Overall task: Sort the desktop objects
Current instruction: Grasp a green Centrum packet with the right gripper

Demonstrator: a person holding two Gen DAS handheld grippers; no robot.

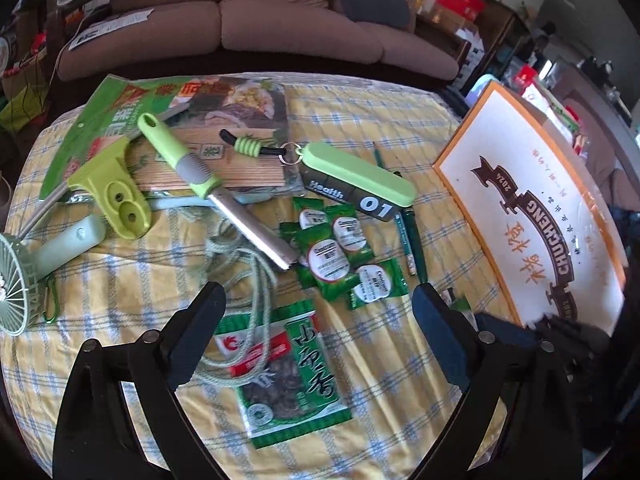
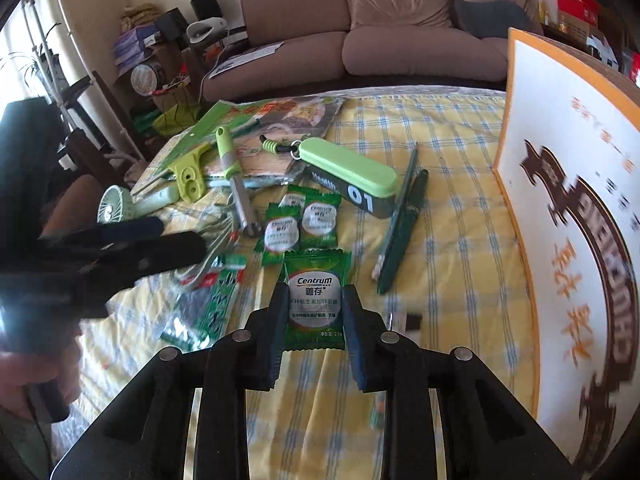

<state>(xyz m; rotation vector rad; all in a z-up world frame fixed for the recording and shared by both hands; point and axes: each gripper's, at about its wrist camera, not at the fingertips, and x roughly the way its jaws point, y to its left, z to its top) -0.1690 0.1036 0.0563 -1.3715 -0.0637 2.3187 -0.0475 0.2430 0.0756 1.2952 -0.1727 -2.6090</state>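
My right gripper [image 2: 314, 296] is shut on a green Centrum sachet [image 2: 315, 304], held above the yellow checked cloth [image 2: 452, 240]. Other Centrum sachets [image 1: 344, 256] lie in a cluster mid-table; two also show in the right wrist view [image 2: 300, 226]. My left gripper [image 1: 318, 300] is open and empty, hovering over a green snack packet [image 1: 288, 372] and a pale green cord [image 1: 248, 280]. It appears at the left of the right wrist view [image 2: 152, 248]. A green Health 01 case [image 1: 356, 180] and dark green pens [image 2: 400, 224] lie beyond.
A white box with an orange rim [image 1: 532, 216] stands at the right edge. At the left lie a green-handled peeler [image 1: 212, 188], a green opener [image 1: 116, 200], a small fan [image 1: 24, 276], and packets on a bamboo mat [image 1: 224, 160]. A brown sofa [image 1: 256, 24] is behind.
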